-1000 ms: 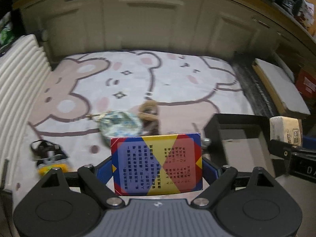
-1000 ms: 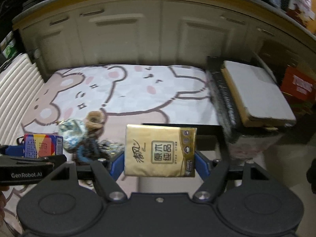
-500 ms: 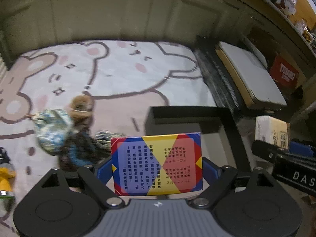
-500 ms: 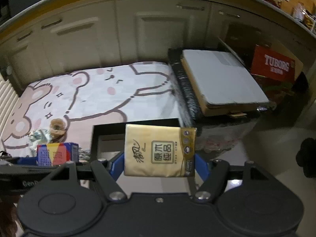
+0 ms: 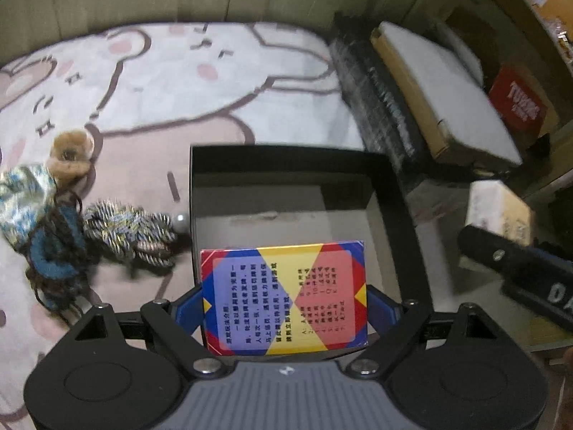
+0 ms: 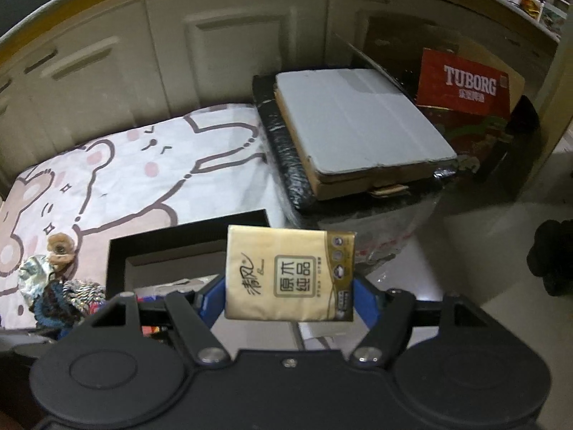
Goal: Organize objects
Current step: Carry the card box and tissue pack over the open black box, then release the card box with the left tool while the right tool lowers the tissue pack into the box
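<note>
Both hand-held grippers carry loads above the bear-print rug (image 5: 172, 82): the left hand-held gripper (image 5: 284, 308) clamps a colourful card box (image 5: 284, 299) over the open black box (image 5: 286, 165), while the right hand-held gripper (image 6: 290, 297) pinches a gold tissue pack (image 6: 290, 274) above that box's right edge. Beside the box lie braided hair ties (image 5: 129, 229) and a small brown scrunchie (image 5: 70, 152).

1. Left gripper (image 5: 284, 304): pitched steeply down, blue fingers (image 5: 186, 308) clamped on either side of a card box (image 5: 284, 299), which stands upright between them.
2. Right gripper (image 6: 290, 301): also angled down, blue fingers (image 6: 367, 304) pressed on a tissue pack (image 6: 290, 274). In the left wrist view it shows at the right edge as a dark, blurred bar.
</note>
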Motion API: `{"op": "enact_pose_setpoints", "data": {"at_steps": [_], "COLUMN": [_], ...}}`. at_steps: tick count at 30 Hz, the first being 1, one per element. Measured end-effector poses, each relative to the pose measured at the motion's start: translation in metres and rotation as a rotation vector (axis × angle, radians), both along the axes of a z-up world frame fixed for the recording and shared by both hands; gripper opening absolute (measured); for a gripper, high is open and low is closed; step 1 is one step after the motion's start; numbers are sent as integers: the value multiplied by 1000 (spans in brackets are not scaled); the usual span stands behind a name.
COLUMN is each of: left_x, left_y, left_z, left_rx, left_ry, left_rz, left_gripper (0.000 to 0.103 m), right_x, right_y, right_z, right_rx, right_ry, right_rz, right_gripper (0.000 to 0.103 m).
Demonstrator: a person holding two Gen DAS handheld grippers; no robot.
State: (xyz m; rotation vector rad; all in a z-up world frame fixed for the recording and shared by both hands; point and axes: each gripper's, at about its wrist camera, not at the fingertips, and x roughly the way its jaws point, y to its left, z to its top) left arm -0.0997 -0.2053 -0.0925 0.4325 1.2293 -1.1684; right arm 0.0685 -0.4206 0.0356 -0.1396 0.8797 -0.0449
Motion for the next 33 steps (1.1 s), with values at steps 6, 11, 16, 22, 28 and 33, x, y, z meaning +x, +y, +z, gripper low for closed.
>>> {"op": "enact_pose_setpoints", "data": {"at_steps": [6, 11, 16, 22, 28, 33], "left_x": [-4, -9, -9, 14, 62, 79], "left_y": [-2, -1, 11, 22, 29, 27], "left_z": [-8, -7, 12, 22, 23, 23], "left_rx": [34, 47, -9, -45, -41, -43], "left_ry": [-2, 3, -81, -159, -157, -148], "left_rz": [13, -44, -86, -77, 90, 122], "left_gripper": [89, 95, 103, 102, 102, 102], "right_x": [4, 4, 4, 7, 14, 20], "right_y": [4, 8, 8, 16, 43, 80], "right_z": [-4, -3, -1, -12, -48, -80], "right_rx": [9, 16, 43, 71, 72, 33], "right_ry": [16, 19, 18, 76, 225, 346], "right_rz": [-8, -9, -39, -35, 49, 153], "right_gripper": [73, 73, 73, 74, 74, 74]}}
